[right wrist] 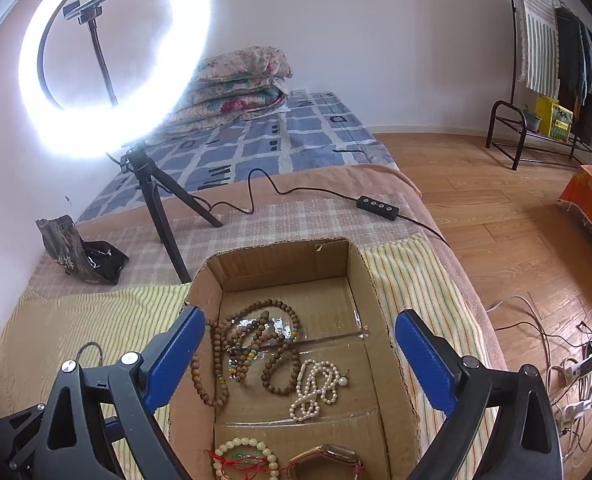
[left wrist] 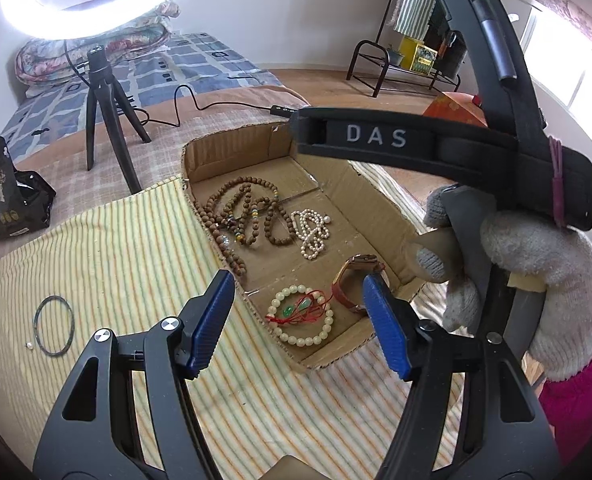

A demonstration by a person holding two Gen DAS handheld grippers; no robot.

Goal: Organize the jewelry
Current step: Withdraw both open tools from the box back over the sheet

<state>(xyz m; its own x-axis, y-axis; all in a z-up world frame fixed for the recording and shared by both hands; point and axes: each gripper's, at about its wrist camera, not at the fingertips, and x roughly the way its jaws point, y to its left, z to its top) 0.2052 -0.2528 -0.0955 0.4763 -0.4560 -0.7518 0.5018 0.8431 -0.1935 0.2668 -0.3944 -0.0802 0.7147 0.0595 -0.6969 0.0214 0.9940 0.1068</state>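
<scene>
A shallow cardboard box (left wrist: 376, 196) (right wrist: 400, 360) sits on a striped cloth. In it lie brown wooden beads (left wrist: 243, 212) (right wrist: 263, 340), a pearl strand (left wrist: 314, 232) (right wrist: 316, 388), a cream bead bracelet with red cord and green stones (left wrist: 302, 316) (right wrist: 247, 460), and a watch with a red strap (left wrist: 356, 280) (right wrist: 328, 460). A thin dark bangle (left wrist: 53, 325) (right wrist: 89, 354) lies on the cloth left of the box. My left gripper (left wrist: 296, 312) is open and empty above the box's near end. My right gripper (right wrist: 300, 352) is open and empty over the box.
A ring light on a black tripod (left wrist: 107, 120) (right wrist: 163, 216) stands behind the box, its cable and controller (right wrist: 378, 208) trailing right. A black snack bag (left wrist: 3, 196) (right wrist: 75, 256) lies at the left. Folded quilts (right wrist: 235, 88) lie on the bed. Cables (right wrist: 568, 376) lie on the floor.
</scene>
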